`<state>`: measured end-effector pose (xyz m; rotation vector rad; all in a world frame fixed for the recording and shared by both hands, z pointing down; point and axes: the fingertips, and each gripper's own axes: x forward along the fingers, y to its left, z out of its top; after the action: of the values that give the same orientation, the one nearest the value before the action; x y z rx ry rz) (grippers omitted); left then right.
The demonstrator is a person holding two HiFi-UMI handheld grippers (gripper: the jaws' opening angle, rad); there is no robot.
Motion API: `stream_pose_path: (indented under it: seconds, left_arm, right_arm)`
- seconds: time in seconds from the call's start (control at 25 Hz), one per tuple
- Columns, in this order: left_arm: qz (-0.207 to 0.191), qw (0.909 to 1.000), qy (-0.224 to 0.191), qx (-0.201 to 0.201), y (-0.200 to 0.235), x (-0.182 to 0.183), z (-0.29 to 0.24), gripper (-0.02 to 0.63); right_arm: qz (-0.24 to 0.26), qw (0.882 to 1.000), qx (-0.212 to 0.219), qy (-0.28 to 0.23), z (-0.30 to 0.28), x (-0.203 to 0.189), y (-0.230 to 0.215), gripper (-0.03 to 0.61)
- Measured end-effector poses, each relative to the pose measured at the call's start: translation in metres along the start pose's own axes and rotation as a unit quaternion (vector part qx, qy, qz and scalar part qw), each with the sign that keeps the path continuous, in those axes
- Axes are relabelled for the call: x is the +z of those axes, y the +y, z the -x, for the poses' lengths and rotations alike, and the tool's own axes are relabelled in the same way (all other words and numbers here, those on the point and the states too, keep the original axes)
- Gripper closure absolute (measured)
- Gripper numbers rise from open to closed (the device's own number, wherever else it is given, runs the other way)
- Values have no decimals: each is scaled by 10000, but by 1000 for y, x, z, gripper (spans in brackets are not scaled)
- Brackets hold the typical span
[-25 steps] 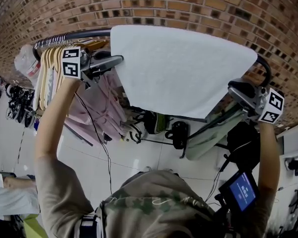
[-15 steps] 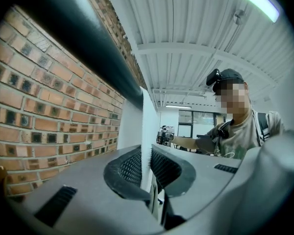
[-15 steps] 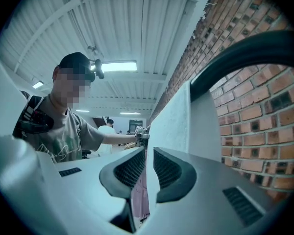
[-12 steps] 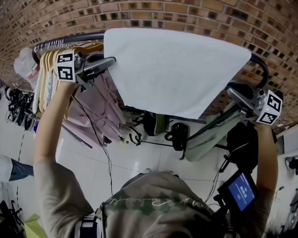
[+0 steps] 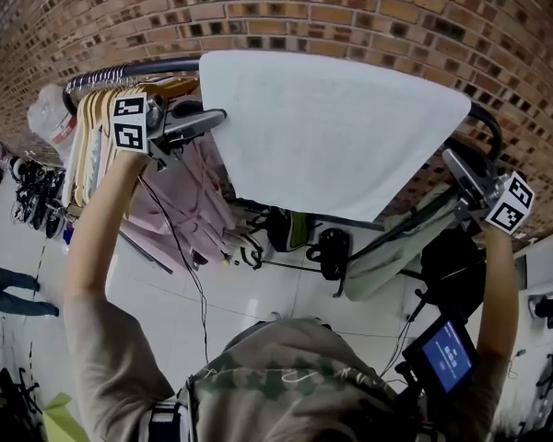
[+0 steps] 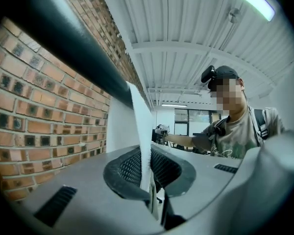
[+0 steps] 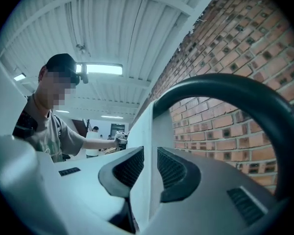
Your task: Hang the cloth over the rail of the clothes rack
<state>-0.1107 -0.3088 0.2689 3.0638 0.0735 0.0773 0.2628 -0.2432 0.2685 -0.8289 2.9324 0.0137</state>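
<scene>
- Swung outward since a second ago, right gripper (image 5: 453, 160) tilts past the dark curved metal rail (image 5: 157, 65); white terry cloth (image 5: 332, 127) drapes over it.
- Left gripper view: left gripper (image 6: 149, 169), jaws pinching the fluffy edge under the rail.
- Right gripper view: jaws clamp cloth beside the rail's bend; uneven pulling could drag it off.

rail: dark round bar (image 5: 157, 65) of the clothes rack, running along the brick wall (image 5: 369, 17) and curving down at its right end.
on the rail, middle: white cloth (image 5: 332, 127), top edge at the bar, hanging down the near side in a broad sheet.
on the rail, left: row of pale hangers (image 5: 97, 109) carrying pink garments (image 5: 180, 201).
floor: pale glossy tiles (image 5: 258, 293), with dark bags (image 5: 327, 247) under the rack.
</scene>
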Motion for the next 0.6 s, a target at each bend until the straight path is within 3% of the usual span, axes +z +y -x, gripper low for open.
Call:
stream_pose_path:
  seconds: [0.52, 0.6]
  left_arm:
    - [-15, 10000, 22, -54, -2, 2, -5, 592]
    - [-60, 9999, 28, -106, -6, 4, -5, 592]
  right_arm:
    - [52, 9985, 510, 185, -33, -7, 14, 518]
    - [50, 9981, 605, 83, -34, 3, 20, 564]
